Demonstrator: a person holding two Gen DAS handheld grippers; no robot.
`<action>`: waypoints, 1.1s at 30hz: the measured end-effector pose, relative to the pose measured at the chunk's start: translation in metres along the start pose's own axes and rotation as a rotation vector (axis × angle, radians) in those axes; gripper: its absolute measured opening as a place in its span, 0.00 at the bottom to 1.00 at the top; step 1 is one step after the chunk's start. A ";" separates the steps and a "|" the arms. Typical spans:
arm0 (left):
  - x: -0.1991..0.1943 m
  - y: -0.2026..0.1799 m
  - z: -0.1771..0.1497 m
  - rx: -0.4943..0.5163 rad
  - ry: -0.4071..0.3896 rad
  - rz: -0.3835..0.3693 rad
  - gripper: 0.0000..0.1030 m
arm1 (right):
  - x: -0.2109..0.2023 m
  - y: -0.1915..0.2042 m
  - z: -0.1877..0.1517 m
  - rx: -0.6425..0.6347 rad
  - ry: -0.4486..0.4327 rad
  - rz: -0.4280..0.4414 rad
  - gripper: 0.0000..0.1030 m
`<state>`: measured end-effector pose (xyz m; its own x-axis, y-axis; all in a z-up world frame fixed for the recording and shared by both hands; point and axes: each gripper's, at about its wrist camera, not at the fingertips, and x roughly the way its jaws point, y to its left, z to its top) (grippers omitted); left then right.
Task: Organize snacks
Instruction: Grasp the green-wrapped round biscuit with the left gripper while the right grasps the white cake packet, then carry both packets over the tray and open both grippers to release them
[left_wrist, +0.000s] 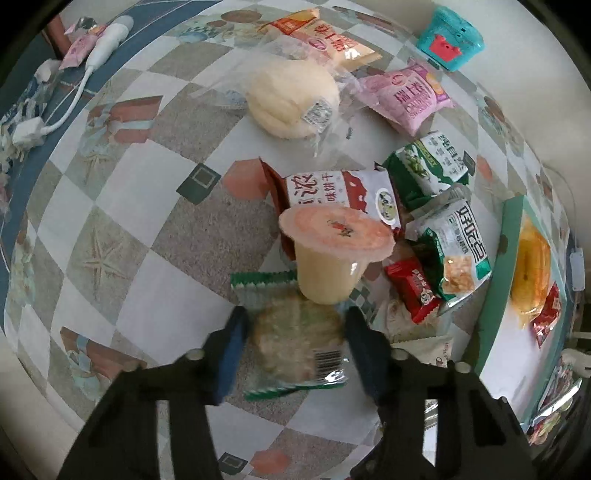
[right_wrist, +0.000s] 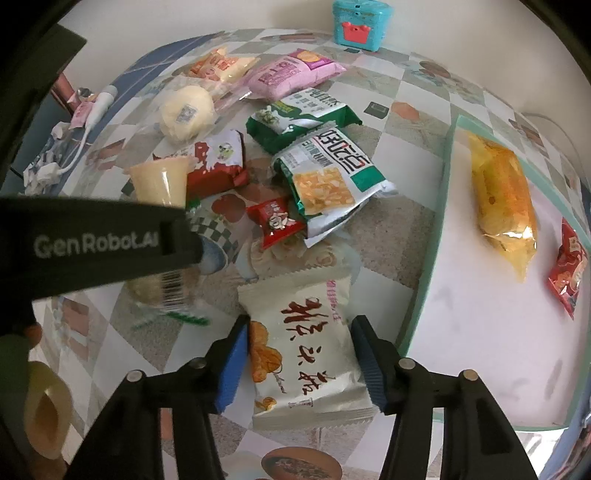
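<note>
Green-edged clear cookie packet (left_wrist: 295, 343) between left gripper (left_wrist: 293, 347), one jelly cup (left_wrist: 332, 254)

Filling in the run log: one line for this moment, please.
left gripper: around clear cookie packet | right gripper: around white snack packet | tray: two snacks

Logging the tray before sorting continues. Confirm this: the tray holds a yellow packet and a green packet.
One detail is wrong. Beside the yellow packet, the tray holds a red packet, not a green one. The right wrist view shows it.
</note>
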<state>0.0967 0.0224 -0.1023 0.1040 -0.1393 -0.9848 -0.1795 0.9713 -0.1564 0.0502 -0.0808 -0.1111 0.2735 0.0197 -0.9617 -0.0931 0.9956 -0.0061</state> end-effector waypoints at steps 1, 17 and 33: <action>0.000 -0.002 0.001 0.006 -0.002 0.004 0.51 | -0.001 -0.001 0.000 0.001 0.000 0.001 0.55; -0.032 -0.019 0.003 0.024 -0.045 -0.048 0.49 | -0.033 -0.026 0.015 0.062 -0.054 0.042 0.55; -0.073 -0.011 0.007 0.019 -0.156 -0.069 0.49 | -0.065 -0.027 0.017 0.100 -0.137 0.019 0.55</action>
<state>0.0976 0.0235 -0.0285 0.2665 -0.1758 -0.9477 -0.1481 0.9641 -0.2205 0.0511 -0.1071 -0.0443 0.4011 0.0437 -0.9150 -0.0058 0.9990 0.0451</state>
